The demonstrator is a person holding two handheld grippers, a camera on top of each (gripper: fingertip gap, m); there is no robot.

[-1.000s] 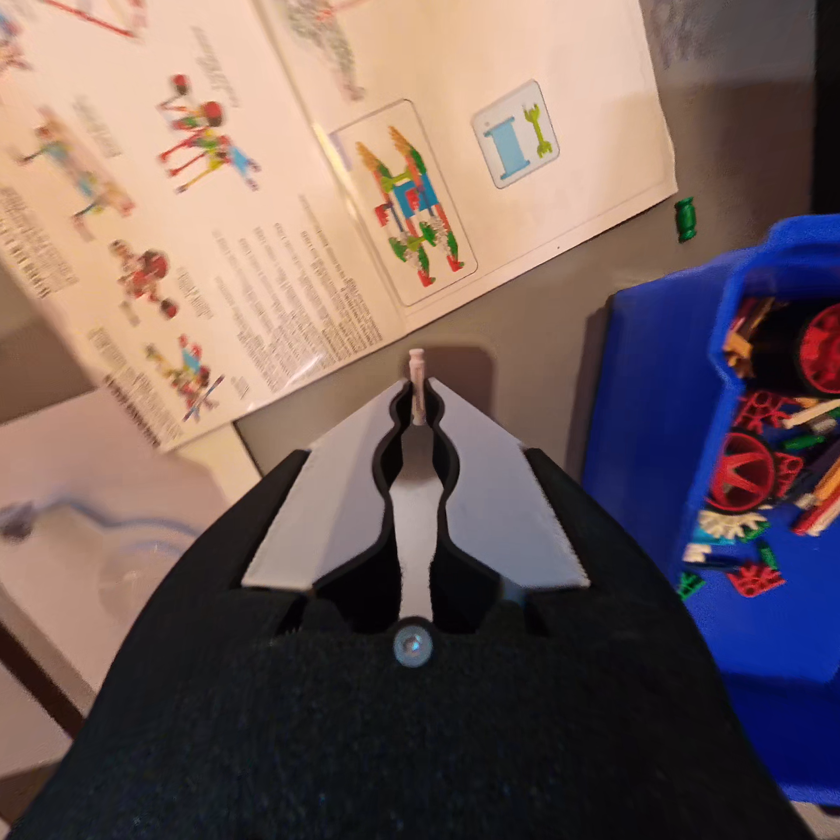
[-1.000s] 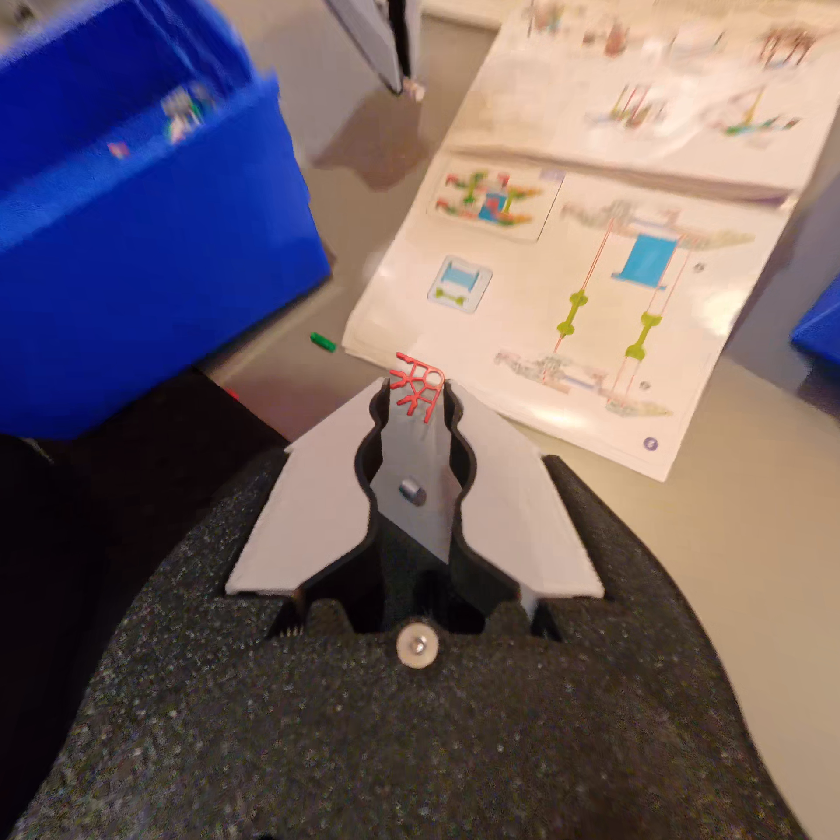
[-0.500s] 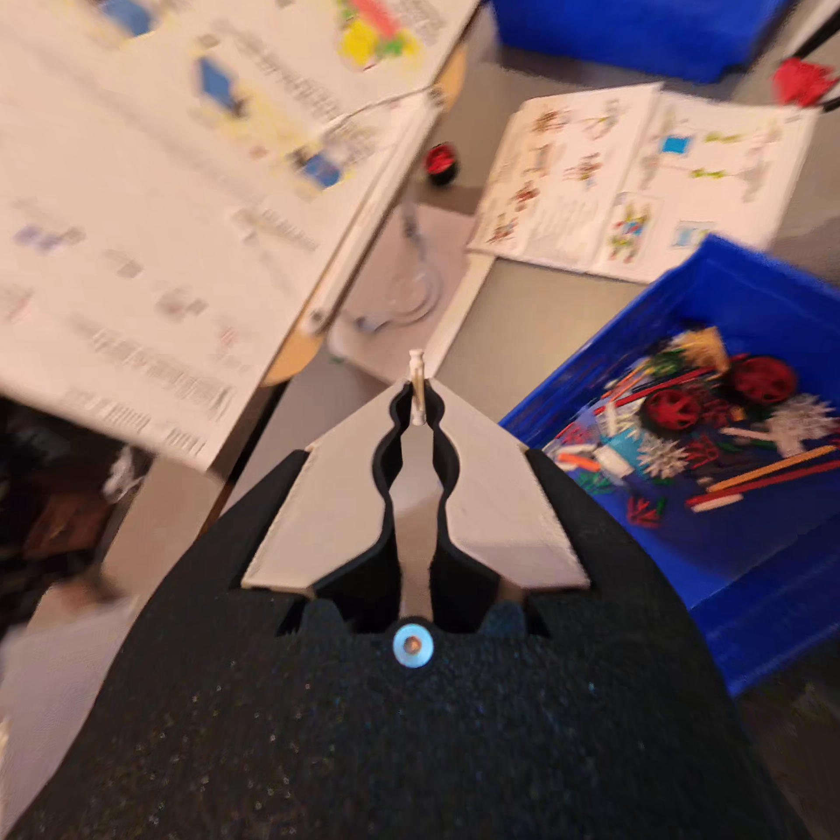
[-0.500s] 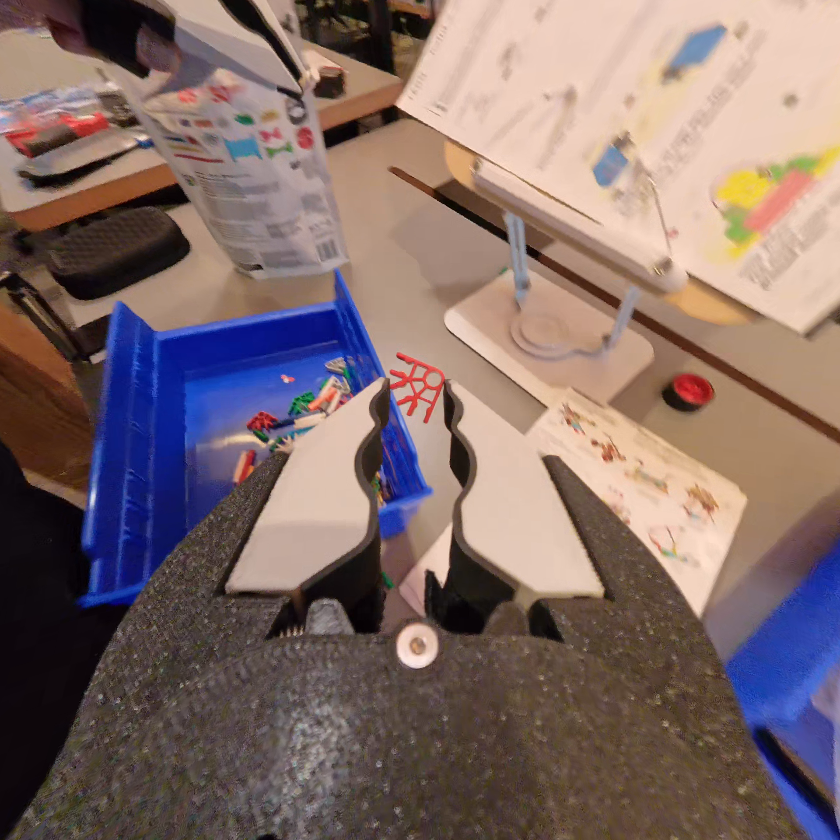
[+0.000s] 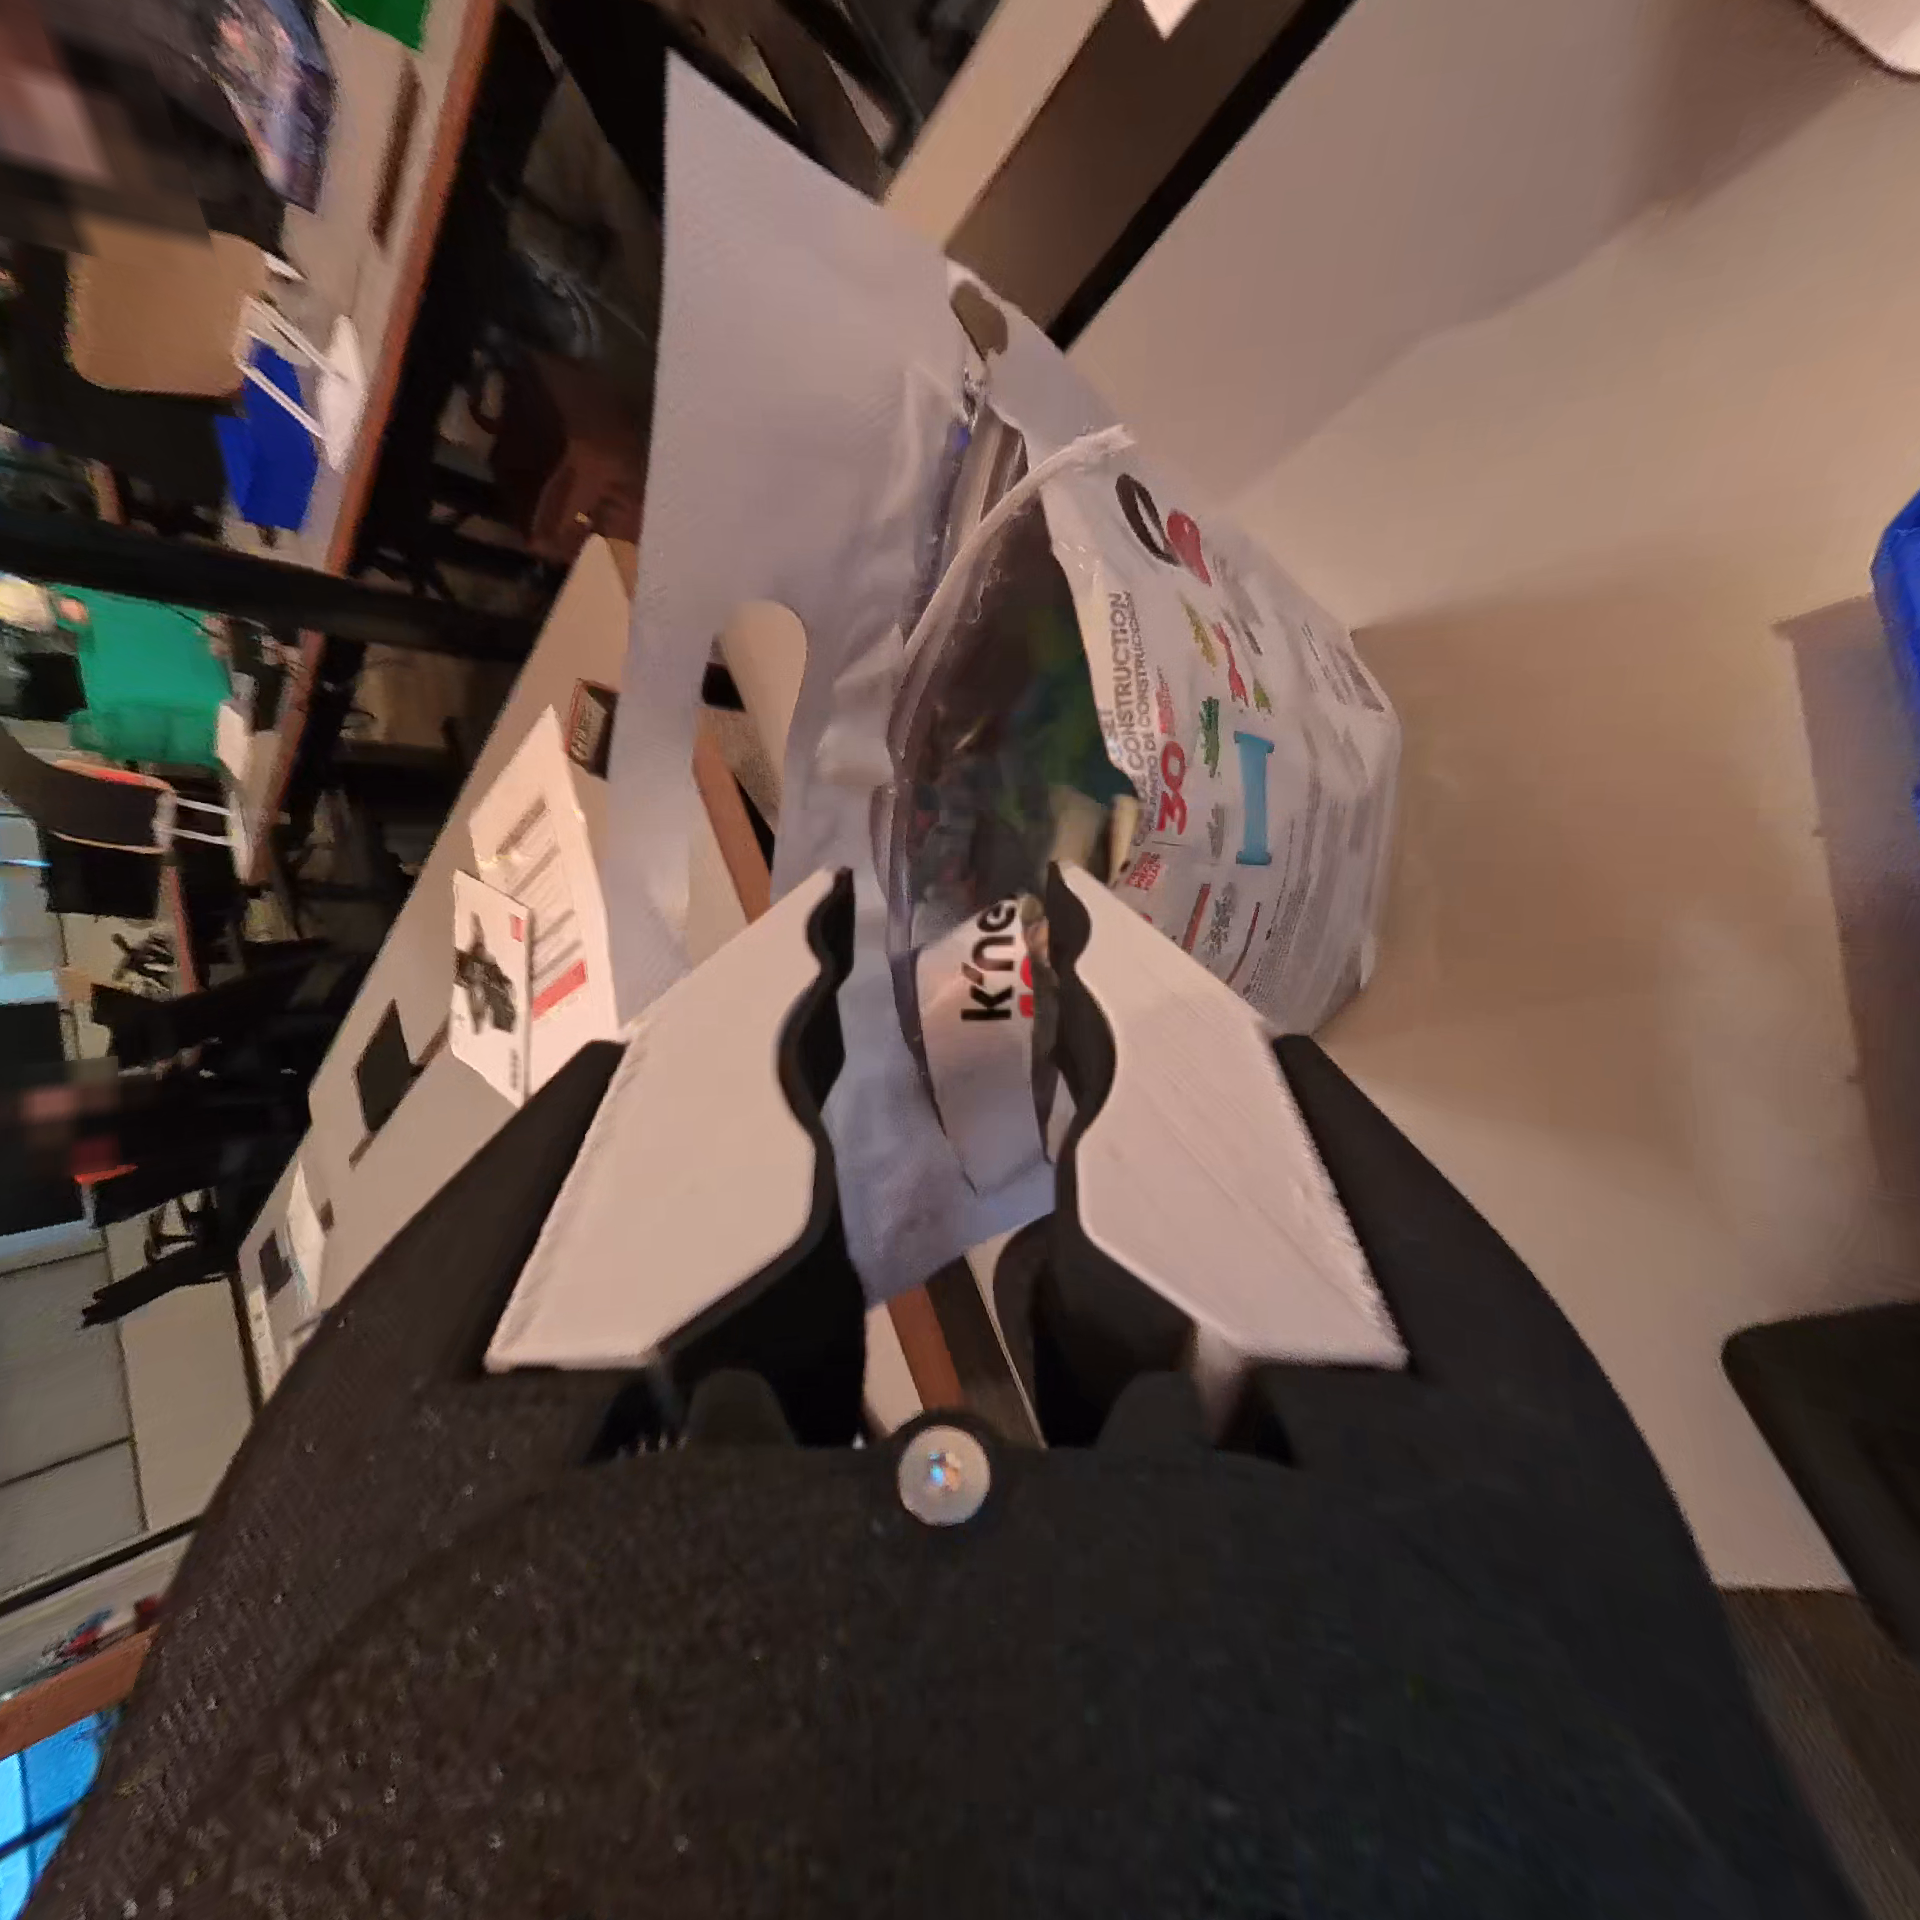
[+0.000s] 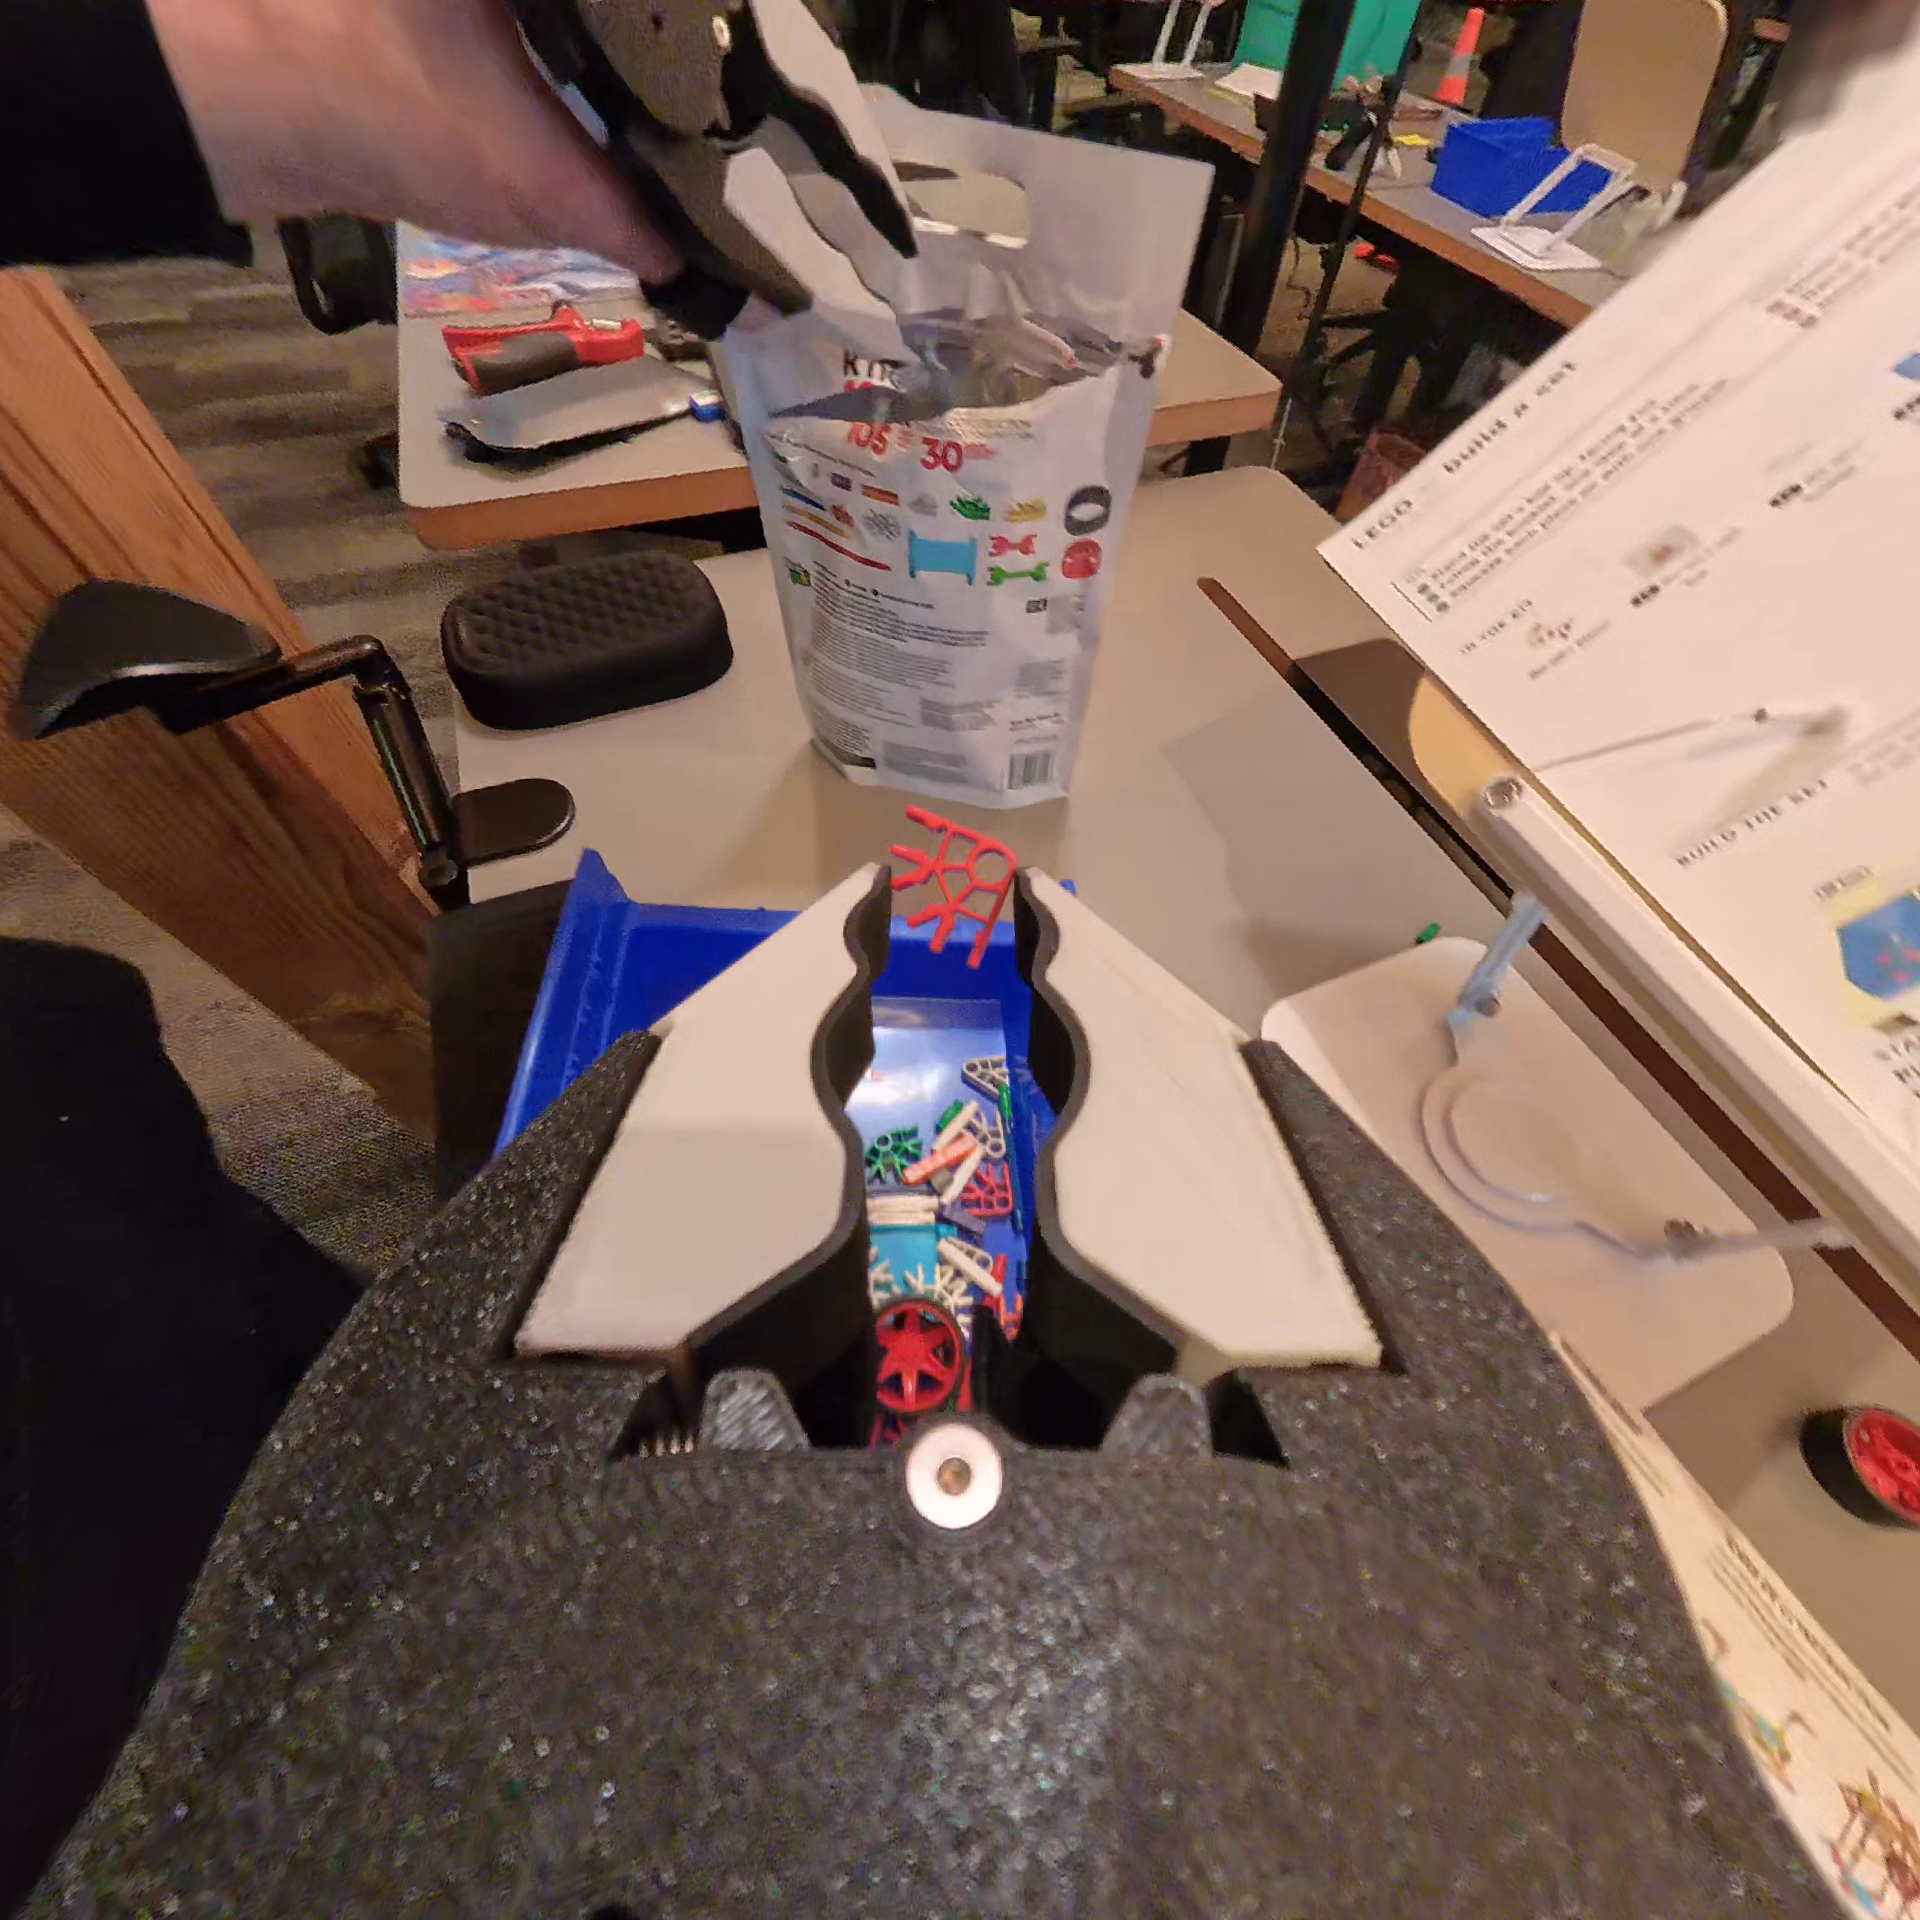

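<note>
My left gripper (image 5: 945, 904) is open, its fingers either side of the open mouth of a white printed bag (image 5: 1257, 790) holding construction pieces; nothing shows between the fingertips but the bag. In the right wrist view the bag (image 6: 935, 603) stands upright on the table, and the left gripper (image 6: 821, 208), held by a hand (image 6: 416, 114), is at its top edge. My right gripper (image 6: 951, 883) is shut on a red fan-shaped connector (image 6: 956, 883) and holds it above a blue bin (image 6: 623, 966) of mixed coloured pieces.
A tilted document stand with a printed sheet (image 6: 1662, 499) rises at the right on a white base (image 6: 1507, 1153). A red wheel with a black tyre (image 6: 1875, 1465) and an open booklet (image 6: 1808, 1714) lie at right. A black pad (image 6: 582, 634), a chair armrest (image 6: 135, 655) and a wooden panel (image 6: 135, 810) are at left. Across from one pair of fingers to the other is roughly 30 cm.
My left gripper swung up from the table to the bag's mouth and opened; the pale rod it held no longer shows. My right gripper rose over the blue bin, still holding the red connector.
</note>
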